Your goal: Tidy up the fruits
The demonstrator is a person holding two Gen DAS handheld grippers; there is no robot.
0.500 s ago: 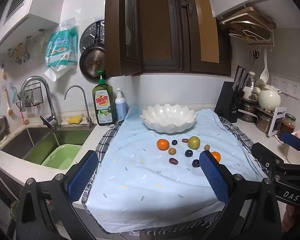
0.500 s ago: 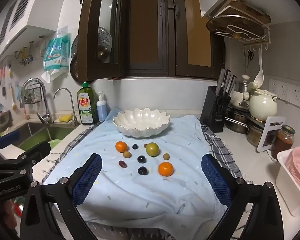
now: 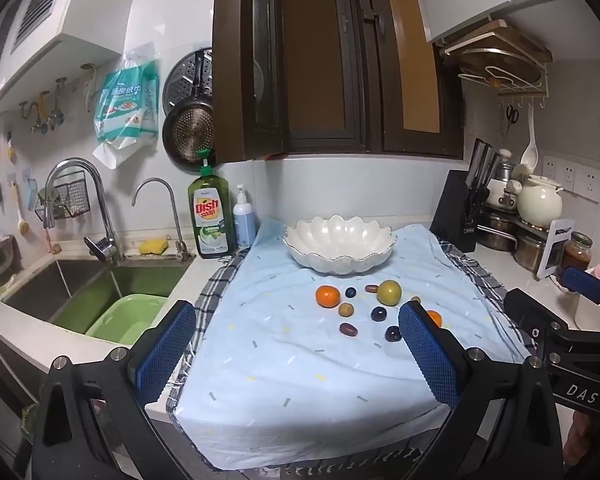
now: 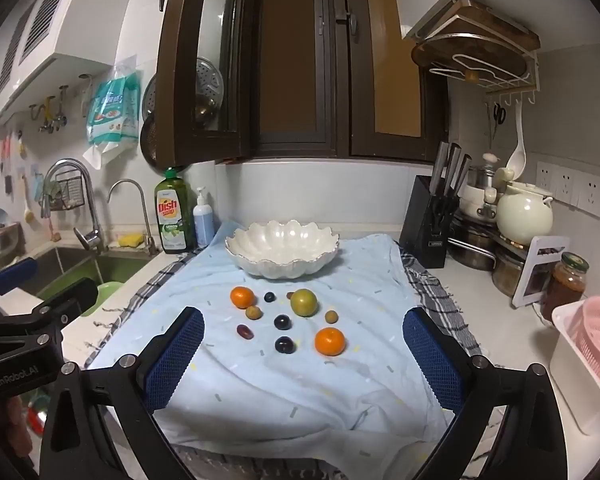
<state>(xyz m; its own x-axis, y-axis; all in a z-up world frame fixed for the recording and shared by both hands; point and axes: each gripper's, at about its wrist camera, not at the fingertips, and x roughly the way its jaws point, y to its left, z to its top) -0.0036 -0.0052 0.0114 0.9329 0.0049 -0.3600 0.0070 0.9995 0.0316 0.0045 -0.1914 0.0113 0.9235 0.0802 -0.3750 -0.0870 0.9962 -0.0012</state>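
Observation:
Several small fruits lie on a light blue cloth point(image 4: 300, 392): two orange tangerines point(image 4: 330, 341) point(image 4: 242, 297), a green round fruit point(image 4: 303, 302), dark grapes point(image 4: 285, 345) and small brown ones. A white scalloped bowl point(image 4: 281, 254) stands empty behind them; it also shows in the left wrist view point(image 3: 339, 245). My left gripper point(image 3: 296, 354) is open and empty, held in front of the fruits. My right gripper point(image 4: 302, 358) is open and empty, just short of the nearest fruits.
A sink point(image 3: 100, 292) with a green basin point(image 3: 128, 316) lies to the left, with a dish soap bottle point(image 3: 212, 216) beside it. A knife block point(image 4: 432, 220), pots, a jar point(image 4: 564, 284) and a pink basket point(image 4: 596, 344) crowd the right.
Both views have shifted very slightly; the fruits, the bowl and both open grippers stand as before.

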